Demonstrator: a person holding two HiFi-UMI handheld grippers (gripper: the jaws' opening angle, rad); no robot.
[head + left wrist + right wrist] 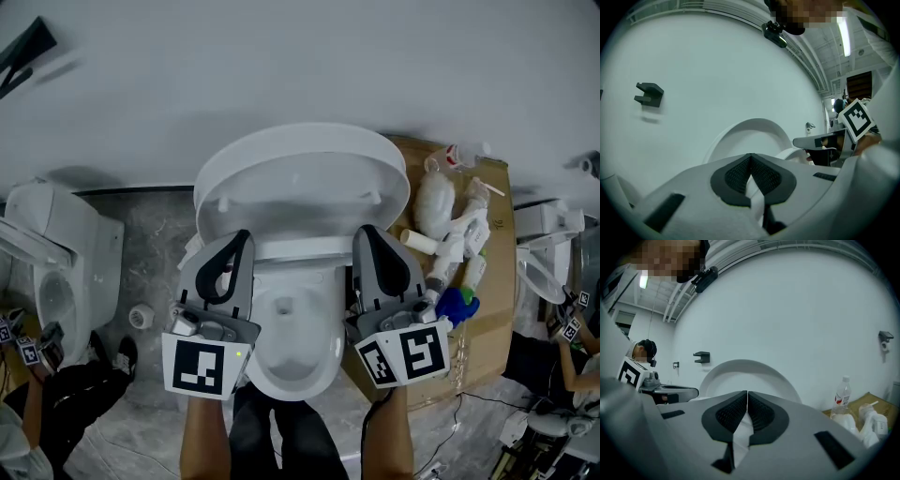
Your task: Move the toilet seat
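The white toilet seat (300, 183) stands raised over the back of the bowl (295, 356), close to the wall; I cannot tell seat from lid. My left gripper (240, 236) is shut and empty, its tips over the bowl's back left, just before the raised seat. My right gripper (367, 232) is shut and empty too, level with it at the back right. In the left gripper view the shut left gripper (750, 157) points at the seat's arch (750, 127). In the right gripper view the right gripper (746, 394) points at the same seat arch (745, 367).
A flattened cardboard box (487, 328) right of the toilet carries bottles (466, 155), white bags and a blue item (457, 305). Another toilet (56, 253) stands at the left, one more (548, 244) at the right. People's legs show at both lower corners. Dark brackets (649, 94) hang on the wall.
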